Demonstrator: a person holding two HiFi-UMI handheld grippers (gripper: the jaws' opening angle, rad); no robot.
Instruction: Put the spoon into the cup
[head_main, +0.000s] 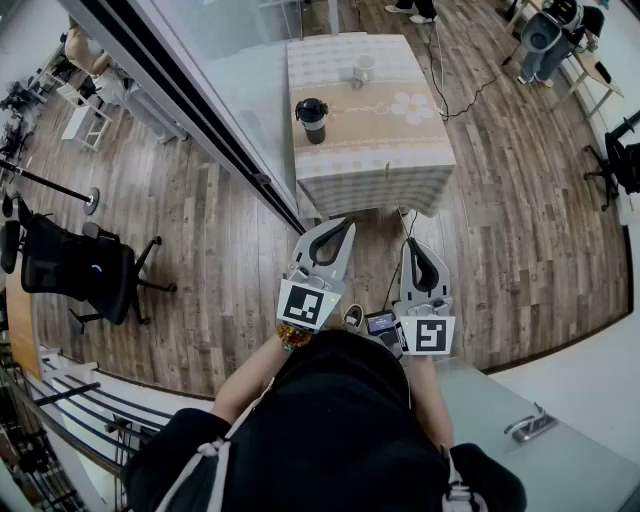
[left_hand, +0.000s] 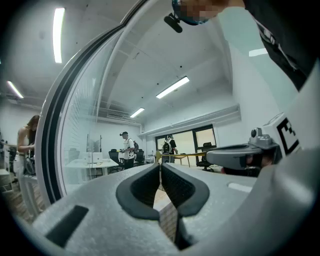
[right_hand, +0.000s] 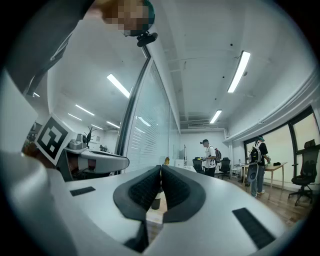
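Note:
A table (head_main: 400, 150) with a pale patterned cloth stands some way ahead of me. On it are a dark lidded cup (head_main: 311, 120) near its left edge and a small pale cup (head_main: 362, 69) farther back. I cannot make out a spoon. My left gripper (head_main: 348, 226) and right gripper (head_main: 410, 243) are held close to my body, short of the table, both shut with nothing in them. In the left gripper view the pads (left_hand: 150, 185) meet at the tips. In the right gripper view the dark cup (right_hand: 156, 202) shows small, low behind the shut jaws.
A glass partition (head_main: 215, 95) runs along the left of the table. A black office chair (head_main: 85, 272) stands at the left. A cable (head_main: 440, 75) trails over the wood floor right of the table. People (right_hand: 209, 157) stand far off by desks.

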